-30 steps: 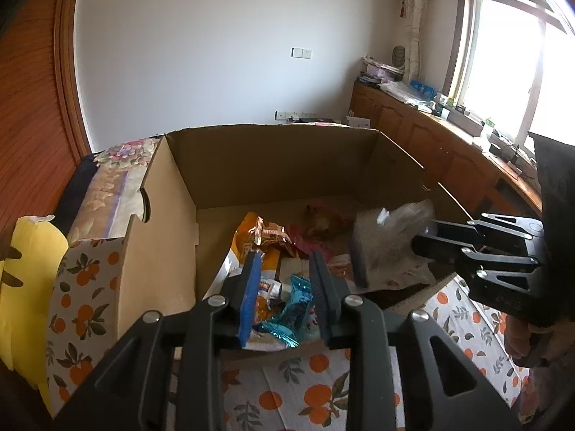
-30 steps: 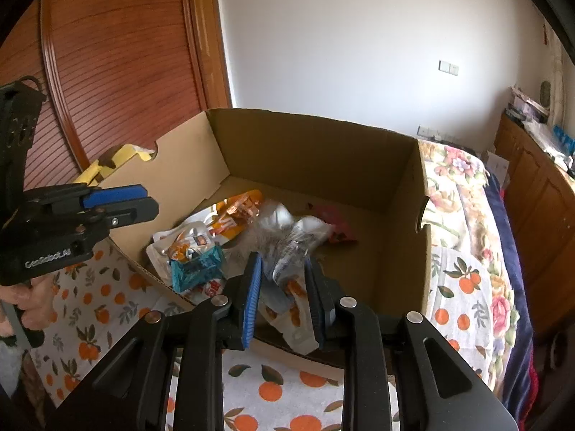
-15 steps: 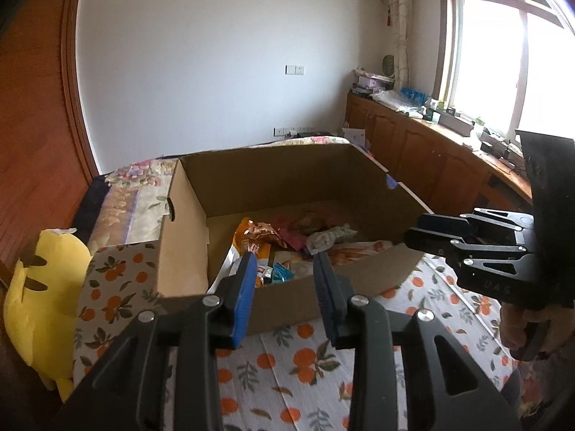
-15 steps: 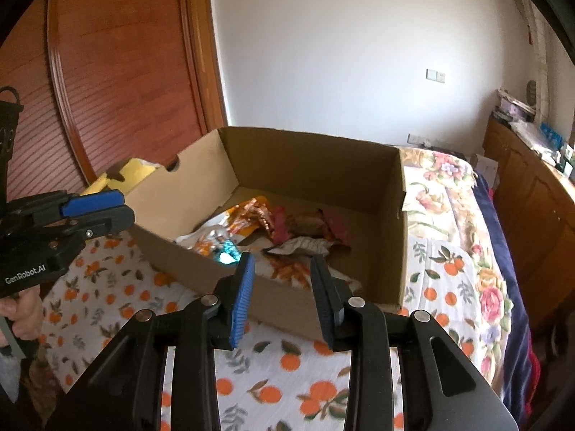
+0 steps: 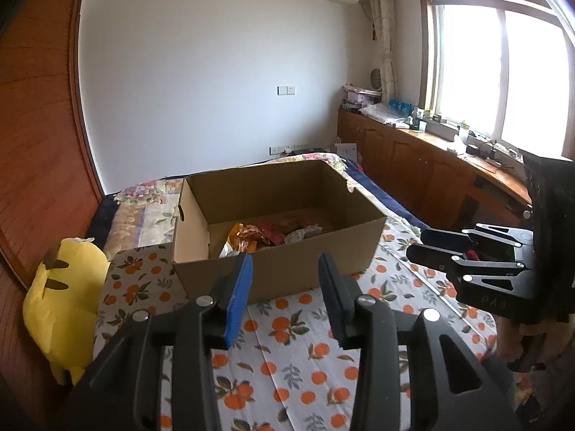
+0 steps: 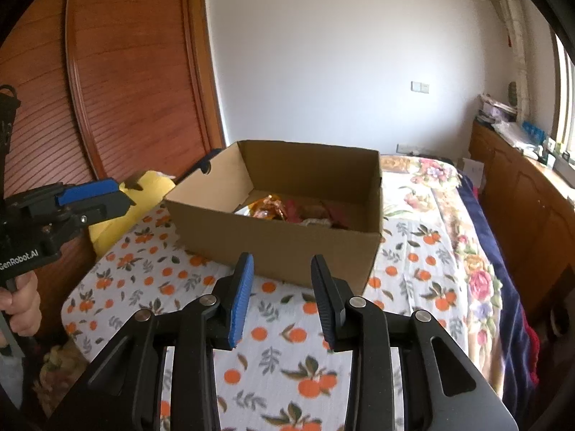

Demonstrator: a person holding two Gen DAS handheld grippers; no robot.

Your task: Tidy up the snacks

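Open brown cardboard box [image 5: 273, 251], upright on the orange-print bedspread, flaps absent from view, oval hand-hole cut into the left wall. Inside, a loose heap of snack packets [image 5: 273, 235] on the box floor: orange and gold wrappers toward the left, red and crumpled silvery ones toward the middle [image 6: 287, 212], all lying below the rim.

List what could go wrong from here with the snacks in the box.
The snacks lie in a loose, overlapping heap in the cardboard box, so reaching back in might snag several at once. The box sits on a soft bedspread, so a nudge from either open tool could shift or tip it.
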